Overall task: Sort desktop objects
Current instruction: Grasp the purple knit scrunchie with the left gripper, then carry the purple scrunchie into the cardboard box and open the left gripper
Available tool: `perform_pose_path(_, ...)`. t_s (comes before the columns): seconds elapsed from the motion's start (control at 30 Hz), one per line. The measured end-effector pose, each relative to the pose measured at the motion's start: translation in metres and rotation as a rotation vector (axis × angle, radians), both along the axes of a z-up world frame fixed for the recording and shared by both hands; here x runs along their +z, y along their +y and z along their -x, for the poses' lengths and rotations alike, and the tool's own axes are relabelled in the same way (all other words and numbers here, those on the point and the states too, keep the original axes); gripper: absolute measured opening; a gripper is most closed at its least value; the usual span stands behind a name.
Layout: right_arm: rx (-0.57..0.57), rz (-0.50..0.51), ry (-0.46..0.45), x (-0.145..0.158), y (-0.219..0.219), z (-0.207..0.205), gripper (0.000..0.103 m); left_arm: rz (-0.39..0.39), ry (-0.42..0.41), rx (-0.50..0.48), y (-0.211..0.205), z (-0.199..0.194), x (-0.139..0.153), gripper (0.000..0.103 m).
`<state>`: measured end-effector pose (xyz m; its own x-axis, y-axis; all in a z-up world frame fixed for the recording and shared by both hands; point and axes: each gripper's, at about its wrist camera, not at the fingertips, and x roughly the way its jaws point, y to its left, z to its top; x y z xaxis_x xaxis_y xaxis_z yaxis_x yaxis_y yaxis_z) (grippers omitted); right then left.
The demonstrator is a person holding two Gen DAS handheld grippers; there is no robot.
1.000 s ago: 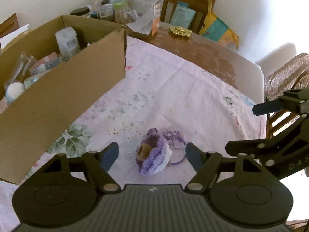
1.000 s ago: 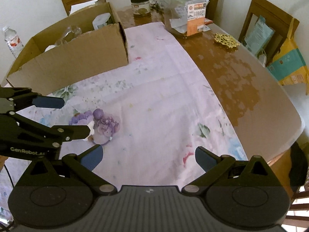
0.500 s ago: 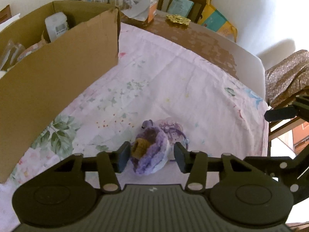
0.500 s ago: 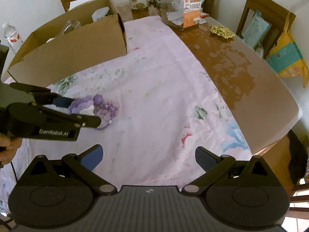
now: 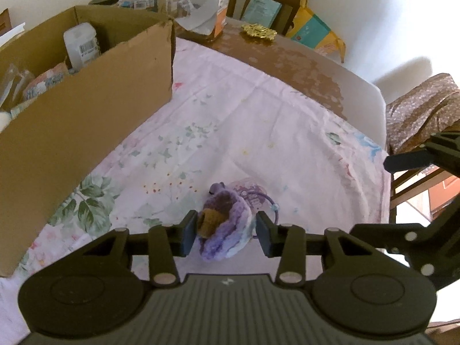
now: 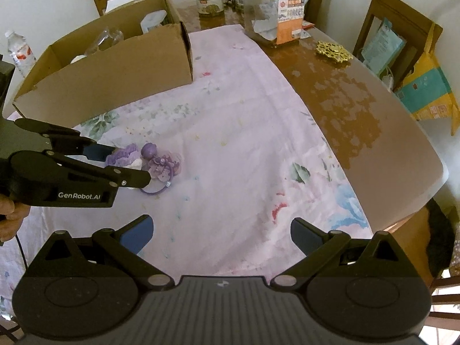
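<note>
A purple crocheted flower point(image 5: 225, 228) with a brown centre lies on the floral tablecloth point(image 5: 258, 120). My left gripper point(image 5: 226, 231) has its pads against both sides of the flower and is shut on it; it also shows in the right wrist view point(image 6: 120, 164). A purple hair tie with a beaded ornament point(image 6: 162, 168) lies just beyond the flower, touching it. My right gripper point(image 6: 220, 234) is open and empty, low over the cloth to the right. An open cardboard box point(image 5: 83, 109) holding bottles and packets stands to the left.
A large plastic jar point(image 6: 273, 8) and a smaller jar point(image 6: 209, 1) stand at the table's far end. A gold ornament point(image 6: 333, 51) lies on the bare brown tabletop. Wooden chairs point(image 6: 396, 31) surround the table. A water bottle point(image 6: 18, 50) stands far left.
My left gripper has moved down around the crocheted flower and its jaws have closed from wide open onto it. The right gripper has stayed open and shifted slightly.
</note>
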<state>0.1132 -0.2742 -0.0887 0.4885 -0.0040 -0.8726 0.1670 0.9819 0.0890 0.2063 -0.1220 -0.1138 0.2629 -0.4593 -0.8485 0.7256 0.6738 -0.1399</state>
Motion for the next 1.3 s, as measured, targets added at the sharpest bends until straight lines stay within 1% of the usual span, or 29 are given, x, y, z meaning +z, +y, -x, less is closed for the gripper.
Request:
perform_pose_path(0.23,0.013,0.011,-0.007,0.007,0.003,-0.005,0.103,0.005,-0.028,-0.014,0.007,-0.001,0.016,0.043)
perform_pose_path(0.5,0.035,0.021,-0.012,0.015,0.011,-0.010,0.103,-0.010,-0.040,-0.047,0.017,0.002,0.034,0.042)
perform_pose_path(0.63,0.051,0.023,-0.022,0.020,0.015,-0.013,0.103,-0.020,-0.064,-0.058,0.023,0.002,0.046,0.042)
perform_pose_path(0.7,0.060,0.024,-0.032,0.023,0.017,-0.015,0.103,-0.033,-0.059,-0.058,0.025,0.001,0.051,0.042)
perform_pose_path(0.93,0.103,0.024,-0.071,0.038,0.025,-0.022,0.103,-0.020,-0.069,-0.021,0.043,-0.006,0.075,0.042)
perform_pose_path(1.3,0.172,0.013,-0.126,0.058,0.037,-0.033,0.103,0.026,-0.158,0.066,0.070,-0.024,0.129,0.042)
